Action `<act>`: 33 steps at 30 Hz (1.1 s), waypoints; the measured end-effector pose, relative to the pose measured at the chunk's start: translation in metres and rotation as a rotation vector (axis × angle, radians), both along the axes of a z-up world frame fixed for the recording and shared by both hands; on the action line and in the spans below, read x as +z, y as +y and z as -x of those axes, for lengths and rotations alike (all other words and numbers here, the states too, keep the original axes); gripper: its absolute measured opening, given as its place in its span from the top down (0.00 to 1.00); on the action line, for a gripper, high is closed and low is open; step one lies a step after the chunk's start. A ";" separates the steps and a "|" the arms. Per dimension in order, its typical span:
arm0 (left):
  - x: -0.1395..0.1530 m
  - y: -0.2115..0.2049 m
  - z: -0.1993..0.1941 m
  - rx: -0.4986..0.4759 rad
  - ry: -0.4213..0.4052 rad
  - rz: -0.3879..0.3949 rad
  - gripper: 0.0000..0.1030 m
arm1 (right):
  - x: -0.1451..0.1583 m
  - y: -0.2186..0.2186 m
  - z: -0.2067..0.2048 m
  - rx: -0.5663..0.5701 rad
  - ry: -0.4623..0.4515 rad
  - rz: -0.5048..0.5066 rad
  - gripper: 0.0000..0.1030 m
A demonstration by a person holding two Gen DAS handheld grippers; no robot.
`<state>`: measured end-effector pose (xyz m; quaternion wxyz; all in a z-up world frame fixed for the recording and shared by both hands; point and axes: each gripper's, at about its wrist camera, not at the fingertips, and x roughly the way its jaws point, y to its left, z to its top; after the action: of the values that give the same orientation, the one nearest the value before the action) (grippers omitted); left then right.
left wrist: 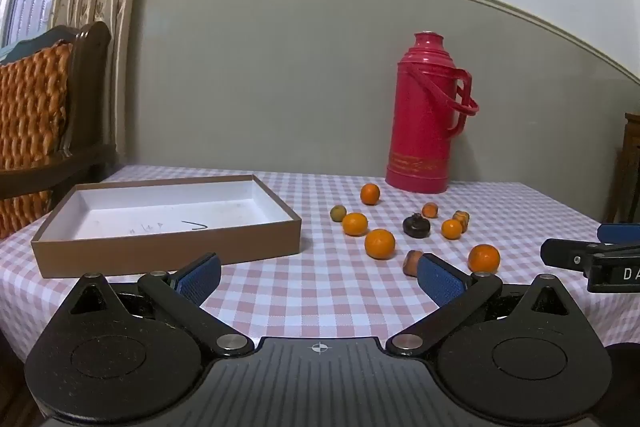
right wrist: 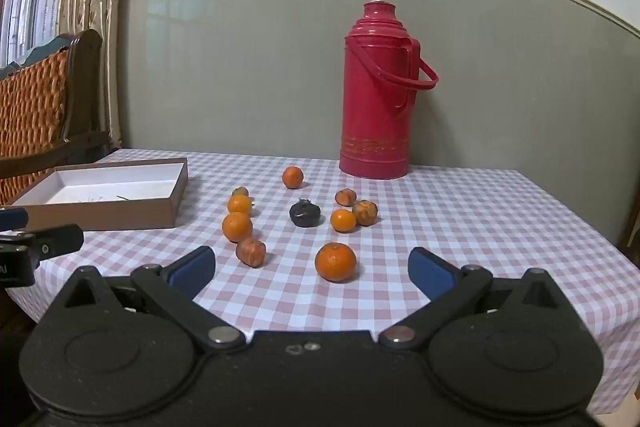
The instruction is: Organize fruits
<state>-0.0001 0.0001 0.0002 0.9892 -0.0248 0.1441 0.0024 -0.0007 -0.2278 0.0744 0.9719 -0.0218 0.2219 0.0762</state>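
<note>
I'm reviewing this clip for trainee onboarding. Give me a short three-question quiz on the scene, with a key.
1. True or false: the brown box already holds fruit.
2. Which object stands upright by the wall?
   A. red thermos
   B. kettle
   C. vase
3. Fill in: both the left hand-held gripper and the right hand-held gripper are ____.

Key:
1. False, it holds no fruit.
2. A.
3. Open, nothing between the fingers.

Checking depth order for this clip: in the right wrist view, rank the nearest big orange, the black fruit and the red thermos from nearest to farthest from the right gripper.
1. Big orange, just ahead of the open right gripper, between its fingers.
2. Black fruit, mid-table, slightly left.
3. Red thermos, at the back by the wall.
</note>
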 end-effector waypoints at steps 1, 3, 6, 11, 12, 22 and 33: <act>0.000 0.000 -0.001 -0.001 0.007 -0.001 0.00 | 0.000 0.000 0.000 0.000 0.001 -0.001 0.06; 0.000 0.000 -0.001 -0.003 0.009 -0.003 0.00 | 0.000 0.000 0.000 0.002 0.002 0.004 0.06; 0.000 0.001 -0.003 -0.004 0.009 -0.003 0.00 | 0.000 0.000 0.000 0.005 0.001 0.009 0.06; 0.001 0.003 0.002 -0.002 -0.001 -0.001 0.00 | 0.001 -0.003 -0.002 0.001 0.002 0.007 0.06; 0.000 0.001 0.002 0.000 -0.004 -0.007 0.00 | 0.000 -0.001 -0.001 0.001 0.000 0.009 0.06; 0.000 0.000 0.001 0.002 -0.002 -0.007 0.00 | 0.000 -0.001 -0.001 0.002 0.000 0.011 0.06; -0.001 -0.001 -0.001 0.004 -0.001 -0.006 0.00 | 0.000 -0.002 -0.001 0.001 -0.002 0.014 0.06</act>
<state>0.0012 -0.0008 -0.0005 0.9894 -0.0219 0.1436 0.0046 0.0001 -0.2295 0.0746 0.9718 -0.0287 0.2215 0.0750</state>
